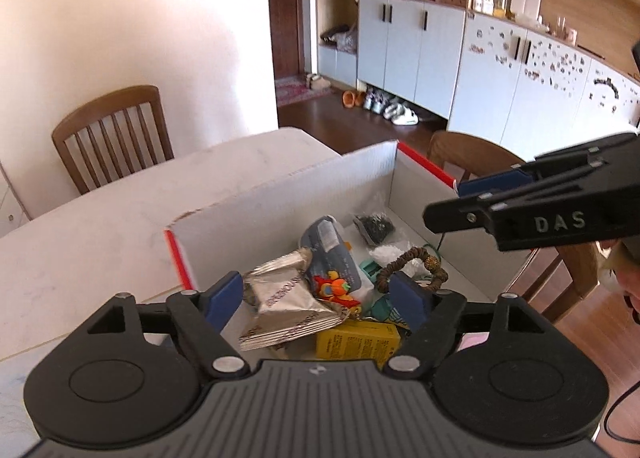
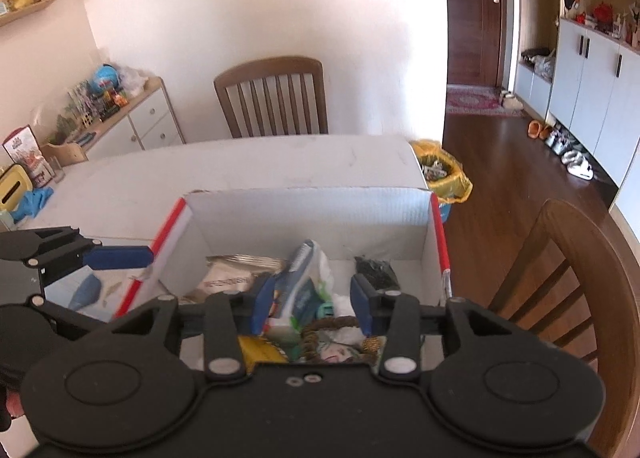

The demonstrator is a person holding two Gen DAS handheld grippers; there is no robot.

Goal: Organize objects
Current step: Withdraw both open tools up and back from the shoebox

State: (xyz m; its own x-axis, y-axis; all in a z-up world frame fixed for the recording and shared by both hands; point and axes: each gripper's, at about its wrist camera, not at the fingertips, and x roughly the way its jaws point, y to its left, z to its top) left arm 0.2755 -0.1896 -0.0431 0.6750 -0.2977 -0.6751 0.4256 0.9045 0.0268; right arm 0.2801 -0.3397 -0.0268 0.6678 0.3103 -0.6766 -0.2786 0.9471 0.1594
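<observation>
Below both tongs, the box (image 1: 288,194) already holds the small objects (image 1: 320,294); left gripper (image 1: 320,298) and right gripper (image 2: 312,306) stand spread, pinching nothing, so little seems left.

Corrugated cardboard box (image 1: 280,194) holds a crinkled foil packet (image 1: 288,306).

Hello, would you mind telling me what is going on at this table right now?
A person is tidying small items into a white cardboard box on the table, using a handheld claw in each hand. Both the left claw and the right claw hover open above the box with nothing gripped. Inside lie a silver foil packet, a beaded bracelet, a yellow carton and other odds and ends.
</observation>
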